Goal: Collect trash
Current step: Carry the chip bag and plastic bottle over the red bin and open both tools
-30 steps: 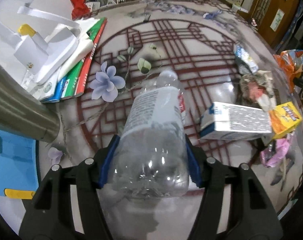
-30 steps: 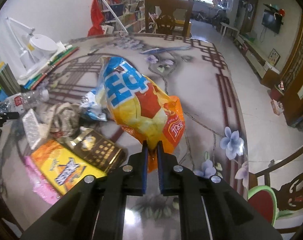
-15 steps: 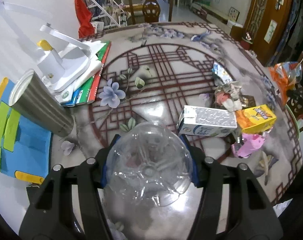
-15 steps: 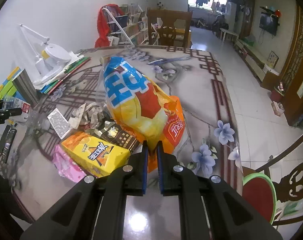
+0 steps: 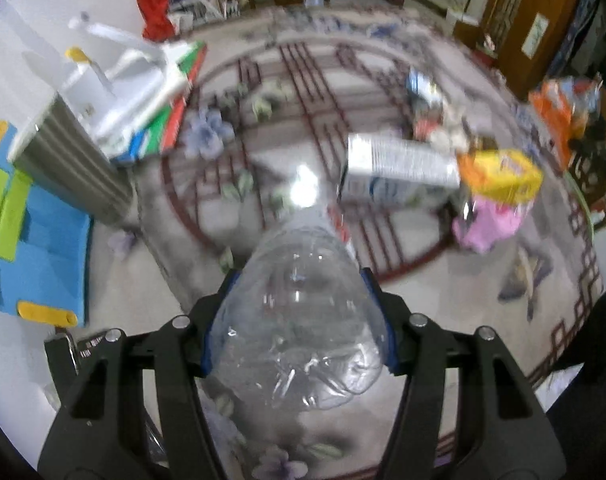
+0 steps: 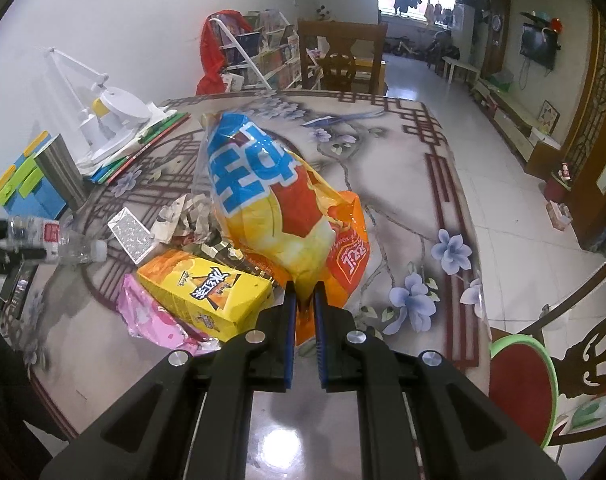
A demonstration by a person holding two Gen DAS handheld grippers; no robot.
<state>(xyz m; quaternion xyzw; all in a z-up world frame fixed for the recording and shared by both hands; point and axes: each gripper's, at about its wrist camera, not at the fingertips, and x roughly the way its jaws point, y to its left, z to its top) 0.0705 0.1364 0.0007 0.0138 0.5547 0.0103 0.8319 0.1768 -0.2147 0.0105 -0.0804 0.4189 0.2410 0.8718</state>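
Trash lies heaped on your desk (image 6: 403, 184): a yellow box (image 6: 207, 292) on a pink wrapper (image 6: 151, 320), with a white carton (image 5: 399, 164) and crumpled paper (image 6: 187, 216) just beyond. Your right claw (image 6: 303, 312) is pinched tight on the lower edge of a big snack bag (image 6: 271, 208), which stands up above the heap. Your left claw (image 5: 295, 320) is clamped on the wide base of a clear plastic bottle (image 5: 299, 312), neck pointing away, held above the desk left of the heap.
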